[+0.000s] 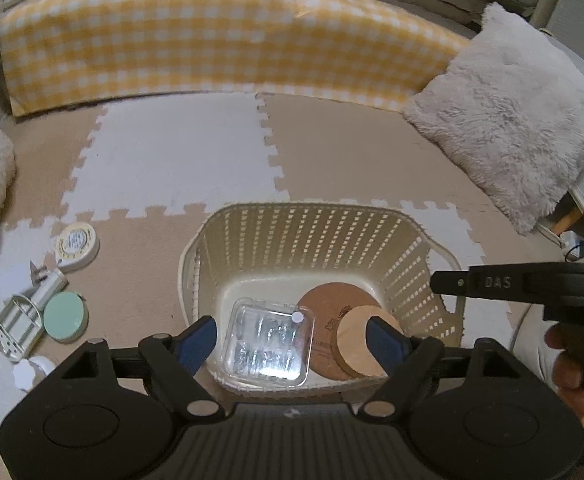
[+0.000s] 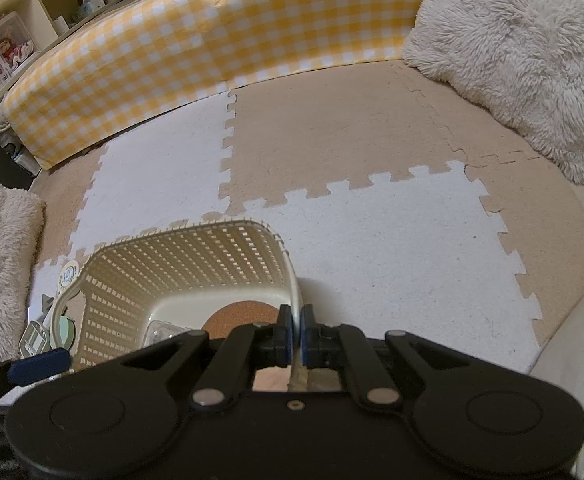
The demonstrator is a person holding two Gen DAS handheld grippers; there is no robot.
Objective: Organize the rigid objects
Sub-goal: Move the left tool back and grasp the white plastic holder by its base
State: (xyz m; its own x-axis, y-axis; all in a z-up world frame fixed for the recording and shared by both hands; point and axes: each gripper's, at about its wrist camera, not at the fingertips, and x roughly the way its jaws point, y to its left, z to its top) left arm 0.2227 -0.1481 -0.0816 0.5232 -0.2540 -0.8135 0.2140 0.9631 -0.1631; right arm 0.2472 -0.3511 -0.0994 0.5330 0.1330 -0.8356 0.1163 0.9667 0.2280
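Flanking basket: tape measure, green tin.

Box and coasters in basket, tins left

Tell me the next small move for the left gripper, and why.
Probably lift the left gripper clear of the basket and swing toward the mint round tin on the mat. Its jaws are open, the clear box lies loose inside, and the right gripper grips the rim.

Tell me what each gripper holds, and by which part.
The right gripper is clamped on the side rim of the cream perforated plastic basket. The left gripper holds nothing, open above the basket.
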